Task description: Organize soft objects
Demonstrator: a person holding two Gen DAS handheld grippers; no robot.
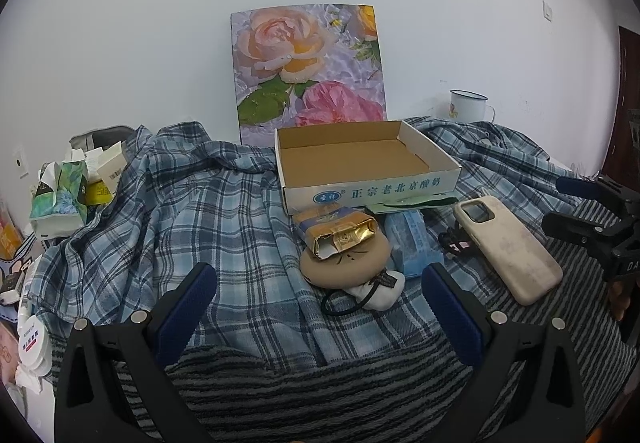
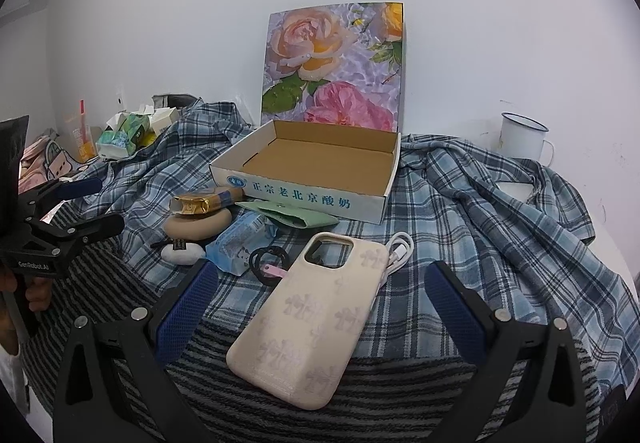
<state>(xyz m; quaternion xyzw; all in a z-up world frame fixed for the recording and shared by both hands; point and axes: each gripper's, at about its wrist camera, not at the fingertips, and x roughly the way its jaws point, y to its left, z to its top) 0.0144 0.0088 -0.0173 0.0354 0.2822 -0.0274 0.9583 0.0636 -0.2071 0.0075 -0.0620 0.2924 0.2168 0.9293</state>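
Two tools, left and right, both wide open and holding nothing. One empty box sits at frame centre. Before it lie one phone case, one tan pad, one blue pack, one white cable half hidden behind the case, and one green pouch, partly under the box in the left view.

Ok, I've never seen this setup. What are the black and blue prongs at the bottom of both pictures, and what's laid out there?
They are handheld claws, one per hand, each carrying a fisheye camera looking along its fingers. One picture looks past the left claw, the other past the right claw; each view also catches the other claw at its edge. Both are open and hold nothing. On the plaid cloth sit an empty box, a phone case, a tan pad under a gold packet, a blue pack and a white cable.
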